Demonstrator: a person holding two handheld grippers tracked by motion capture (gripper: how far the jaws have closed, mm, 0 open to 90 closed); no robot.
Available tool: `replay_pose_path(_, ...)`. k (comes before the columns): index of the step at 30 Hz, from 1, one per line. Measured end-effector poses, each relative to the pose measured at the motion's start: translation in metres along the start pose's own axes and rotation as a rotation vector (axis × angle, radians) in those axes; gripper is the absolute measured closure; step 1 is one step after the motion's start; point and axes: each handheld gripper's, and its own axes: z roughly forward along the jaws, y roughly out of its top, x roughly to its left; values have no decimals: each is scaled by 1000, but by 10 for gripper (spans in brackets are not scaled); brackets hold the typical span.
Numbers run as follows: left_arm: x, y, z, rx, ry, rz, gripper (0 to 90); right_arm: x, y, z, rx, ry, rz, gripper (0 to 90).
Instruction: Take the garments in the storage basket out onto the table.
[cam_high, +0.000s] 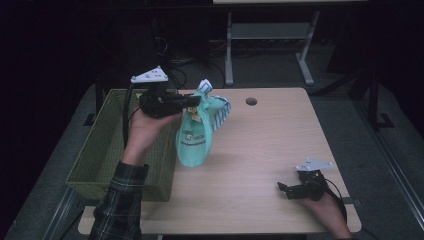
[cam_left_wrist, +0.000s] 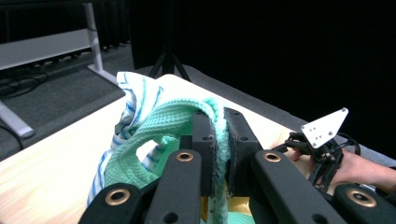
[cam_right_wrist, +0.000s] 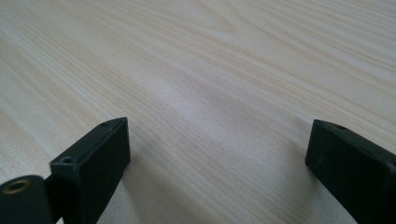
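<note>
So my left tongs (cam_high: 192, 101) are clamped tight on the top bunch of the green cloth (cam_high: 195, 140), which has a blue-and-white striped cloth (cam_high: 220, 114) tangled up with it. In the left gripper view you can see the green weave pinched right between the two pads (cam_left_wrist: 205, 140), with the striped bit (cam_left_wrist: 135, 100) flopping out to the side of the jaws. The bundle hangs off the tongs in the air over the left part of the table (cam_high: 270, 150), right at the edge next to the basket (cam_high: 100, 145), and its bottom end looks just about at the tabletop; I can't tell if it's actually touching.

The basket is that green woven one sitting off the table's left side, just beside the hanging cloth. My forearm and plaid sleeve (cam_high: 120, 200) cross over its near corner. There's a small round hole (cam_high: 251, 101) in the table near the far edge, off to the right of the cloth.

My right tongs (cam_high: 282, 189) rest low at the near right corner, well apart from the cloth, jaws spread wide with just bare wood (cam_right_wrist: 210, 93) between them.

The cloth's long axis runs pretty much up and down, gathered end at the top in the tongs, fat end pointing down, leaning a bit.
</note>
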Motion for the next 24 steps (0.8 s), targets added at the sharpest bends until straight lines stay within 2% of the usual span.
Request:
replay_pose_path(11, -18, -8, 27, -14, -22, 24, 836, 0, 0, 0, 0, 0, -1, 61)
replay_pose_path(24, -31, -29, 62, 15, -43, 23, 836, 0, 0, 0, 1, 1, 2, 60)
